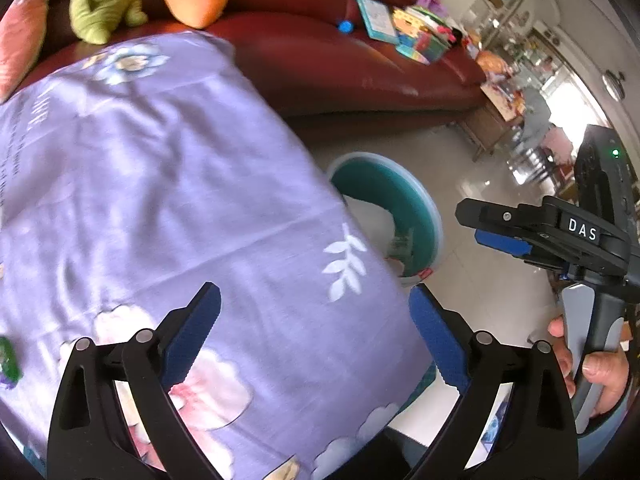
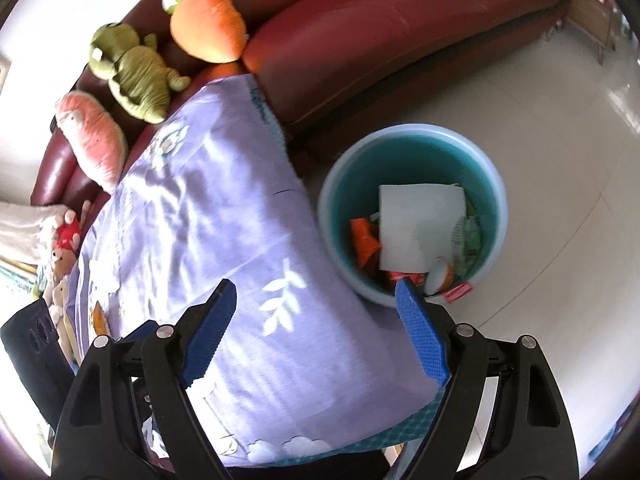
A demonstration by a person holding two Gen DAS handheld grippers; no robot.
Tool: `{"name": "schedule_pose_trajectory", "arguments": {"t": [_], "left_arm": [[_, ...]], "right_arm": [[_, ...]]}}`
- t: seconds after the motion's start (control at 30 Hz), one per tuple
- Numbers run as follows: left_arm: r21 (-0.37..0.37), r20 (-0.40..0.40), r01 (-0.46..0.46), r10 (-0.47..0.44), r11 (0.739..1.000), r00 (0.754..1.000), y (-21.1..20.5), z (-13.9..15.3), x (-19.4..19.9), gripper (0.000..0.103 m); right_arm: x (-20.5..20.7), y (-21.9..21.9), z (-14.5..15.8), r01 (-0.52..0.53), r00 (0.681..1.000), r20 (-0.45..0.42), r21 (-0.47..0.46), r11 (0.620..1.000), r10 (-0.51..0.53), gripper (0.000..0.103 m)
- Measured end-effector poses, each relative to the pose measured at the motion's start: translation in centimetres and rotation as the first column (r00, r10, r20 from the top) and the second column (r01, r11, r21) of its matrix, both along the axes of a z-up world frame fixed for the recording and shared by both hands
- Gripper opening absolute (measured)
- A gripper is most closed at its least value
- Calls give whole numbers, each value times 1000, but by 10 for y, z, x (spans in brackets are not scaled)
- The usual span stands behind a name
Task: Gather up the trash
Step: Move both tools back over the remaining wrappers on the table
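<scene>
Hovering over purple floral cloth-covered table [image 2: 224,208]: left tool [image 1: 316,334] and right tool [image 2: 316,334], ribbed blue pads spread, empty. Round teal plastic bin [image 2: 414,136] on glossy tiled floor [image 2: 540,128] beside table, holding white paper sheet [image 2: 416,228] and crumpled wrappers [image 2: 366,246].

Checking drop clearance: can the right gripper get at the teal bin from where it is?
Probably yes. The right gripper is open and empty over the corner of the purple cloth, and the teal bin sits open-topped on the floor just beyond that edge, with nothing between them.
</scene>
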State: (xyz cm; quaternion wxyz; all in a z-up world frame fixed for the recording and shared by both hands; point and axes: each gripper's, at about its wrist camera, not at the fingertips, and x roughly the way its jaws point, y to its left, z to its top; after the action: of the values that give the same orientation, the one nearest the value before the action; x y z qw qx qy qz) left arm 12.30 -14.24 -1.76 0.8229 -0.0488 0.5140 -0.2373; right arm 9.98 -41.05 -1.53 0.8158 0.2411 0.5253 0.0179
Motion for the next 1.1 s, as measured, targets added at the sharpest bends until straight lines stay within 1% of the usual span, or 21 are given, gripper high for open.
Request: {"name": "schedule_pose_trajectory", "arguments": {"t": [0.4,0.5,0.6,0.77,0.93,1.0,1.07,1.1], "left_arm": [[-34,20,-123,124,992,992,90,7,-19,96],[-63,7,-159,159,985,987,116,7,-23,99],[-82,9,-205,206,975,978,143,8,-28,99],[-85,26,-271,274,959,961,189,10,-37,99],[-55,50,-342,345,938,937,235,12,-50,99],[-28,76,-386,387,922,919,258,12,-59,99],[-17,93,-417,417,909,904,279,11,-66,99],[-11,94,-437,436,899,895,293,10,-71,99]], "right_arm": [[-4,79,20,-119,993,8,-48,992,119,78],[-5,97,24,-138,990,11,-70,988,139,78],[-6,120,30,-176,984,16,-95,980,179,78],[-4,156,33,-241,970,1,-112,964,243,78],[-5,201,31,-334,943,-26,-135,933,333,78],[-5,220,29,-376,927,-39,-139,916,374,78],[-8,244,25,-430,903,-54,-137,892,427,78],[-10,258,23,-466,885,-65,-136,874,461,78]]}}
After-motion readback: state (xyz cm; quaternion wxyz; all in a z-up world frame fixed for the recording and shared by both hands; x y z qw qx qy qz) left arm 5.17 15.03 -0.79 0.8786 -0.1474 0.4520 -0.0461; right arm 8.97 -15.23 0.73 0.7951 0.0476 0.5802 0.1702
